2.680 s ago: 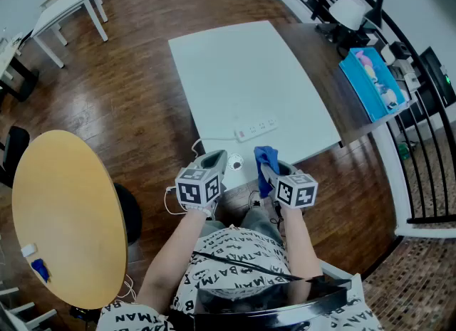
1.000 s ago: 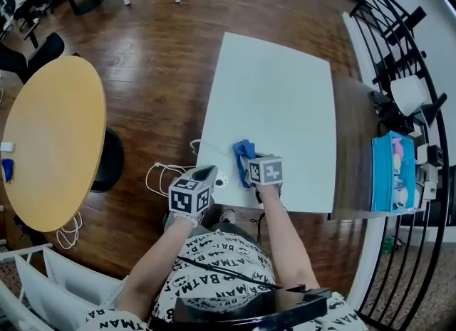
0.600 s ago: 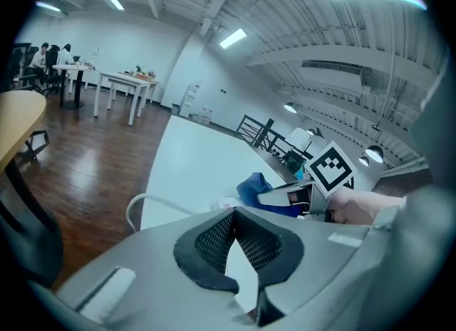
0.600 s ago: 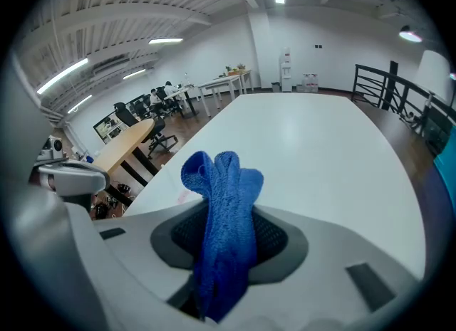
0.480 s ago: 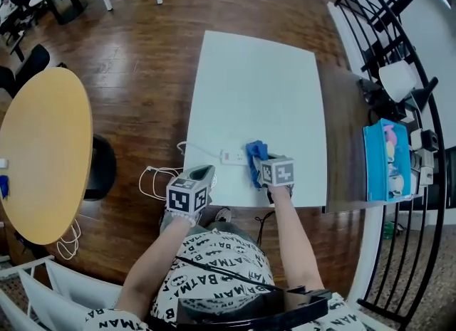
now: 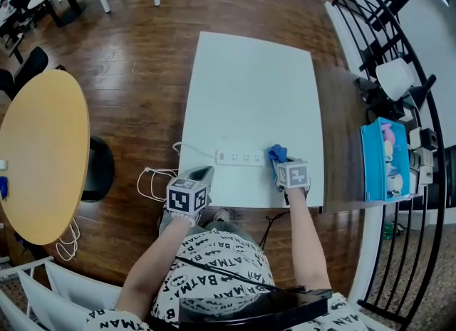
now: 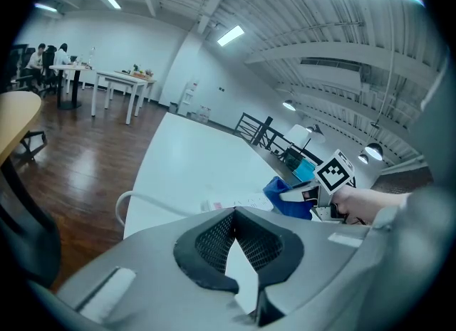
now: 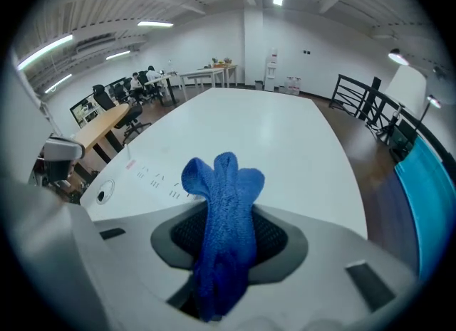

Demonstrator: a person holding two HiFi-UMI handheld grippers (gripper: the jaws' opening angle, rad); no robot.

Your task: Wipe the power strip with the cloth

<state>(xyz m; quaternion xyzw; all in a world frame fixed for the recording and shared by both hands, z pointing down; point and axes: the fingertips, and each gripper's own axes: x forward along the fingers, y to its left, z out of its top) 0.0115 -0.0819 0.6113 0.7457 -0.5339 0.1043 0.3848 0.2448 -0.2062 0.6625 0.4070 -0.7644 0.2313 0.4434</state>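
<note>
Two grippers show in the head view. The left gripper (image 6: 201,175) hangs over the near left corner of the white counter (image 6: 249,80). The power strip (image 6: 241,157) lies along the near edge, and the right gripper (image 6: 279,160) is at its right end with the blue cloth (image 6: 276,153) at its tip.

Left gripper view: the jaws meet at their tips with nothing between them, and the strip lies ahead.

Right gripper view: the jaws are clamped on the cloth, which stands up between them, with the strip ahead to the left.

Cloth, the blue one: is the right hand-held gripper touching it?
Touching. The right gripper view shows the cloth pinched between the jaws of the right hand-held gripper, with its free end sticking out past them.
</note>
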